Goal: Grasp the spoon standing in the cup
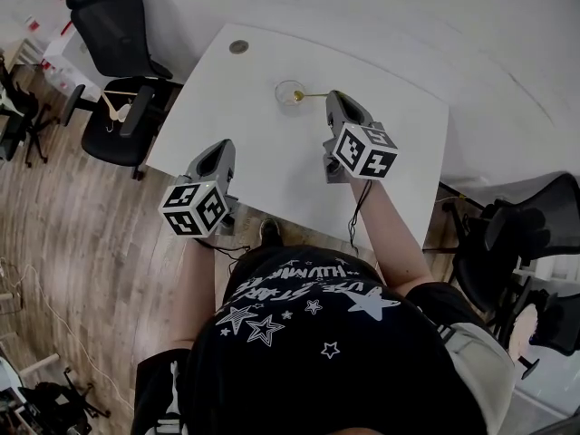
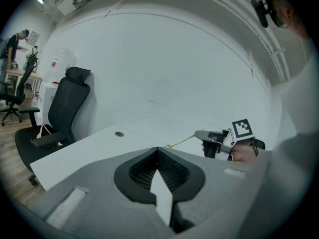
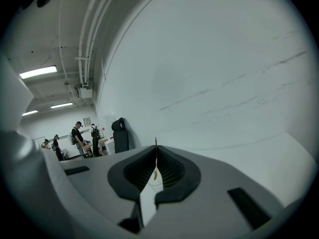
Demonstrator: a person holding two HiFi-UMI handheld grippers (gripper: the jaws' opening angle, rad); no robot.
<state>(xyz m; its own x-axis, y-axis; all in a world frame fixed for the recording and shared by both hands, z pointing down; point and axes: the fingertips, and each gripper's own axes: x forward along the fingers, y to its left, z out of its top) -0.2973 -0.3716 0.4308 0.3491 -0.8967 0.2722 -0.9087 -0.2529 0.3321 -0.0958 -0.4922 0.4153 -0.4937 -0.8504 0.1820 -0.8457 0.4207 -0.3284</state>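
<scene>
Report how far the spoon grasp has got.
Done: the right claw is shut on the handle of the thin gold metal spoon. In hand: that grip, with the spoon's bowl end in the clear glass cup on the white table. Left: seemingly nothing but lifting it out, if wanted. The left claw, shut and empty, idles.

This looks like an open office or a lab room. Black office chairs (image 1: 122, 62) on wheels stand on a wood-pattern floor (image 1: 72, 234) around a plain white bench (image 1: 272, 166). The walls are white, with bare pipes (image 3: 89, 34) and tube lights (image 3: 39, 72) on the ceiling. Further back, people (image 3: 77, 136) stand at desks.
</scene>
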